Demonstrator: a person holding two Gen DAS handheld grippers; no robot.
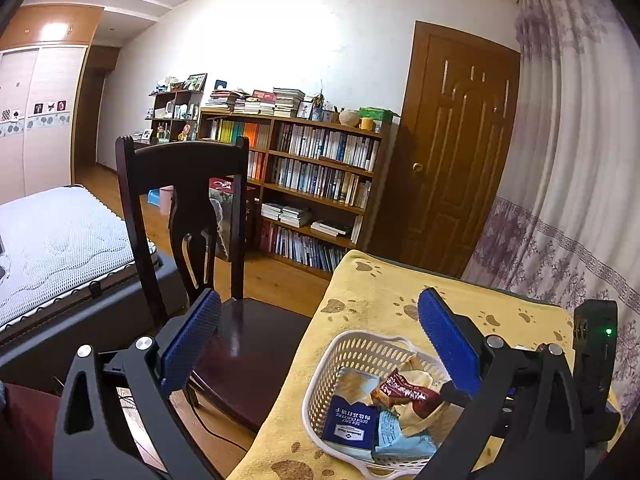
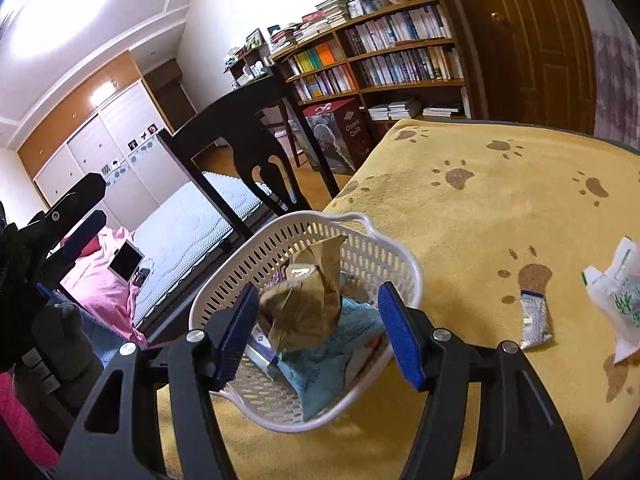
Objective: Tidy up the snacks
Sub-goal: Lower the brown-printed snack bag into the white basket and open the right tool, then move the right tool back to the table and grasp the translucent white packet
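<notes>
Bedroom table w/ yellow paw-print cloth [image 2: 500, 208]: right gripper [image 2: 318, 324] hangs released, jaws wide, over the white basket [image 2: 224, 280]; a blurred tan snack packet [image 2: 300, 308] sits between the fingers, touching neither. Left gripper [image 1: 320, 344] also spread open, empty, by the basket's near rim, one finger over it. Beyond: silver snack stick [image 2: 534, 318] & plastic bag [image 2: 616, 296] on cloth; dark chair [image 1: 188, 208], bookshelf [image 1: 312, 184] farther back.

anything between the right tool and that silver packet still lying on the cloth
Nothing visible blocks it. The right tool hangs open over the basket, and the silver packet lies on bare yellow cloth off to its right. A white plastic bag lies beyond the packet, not in the path.
</notes>
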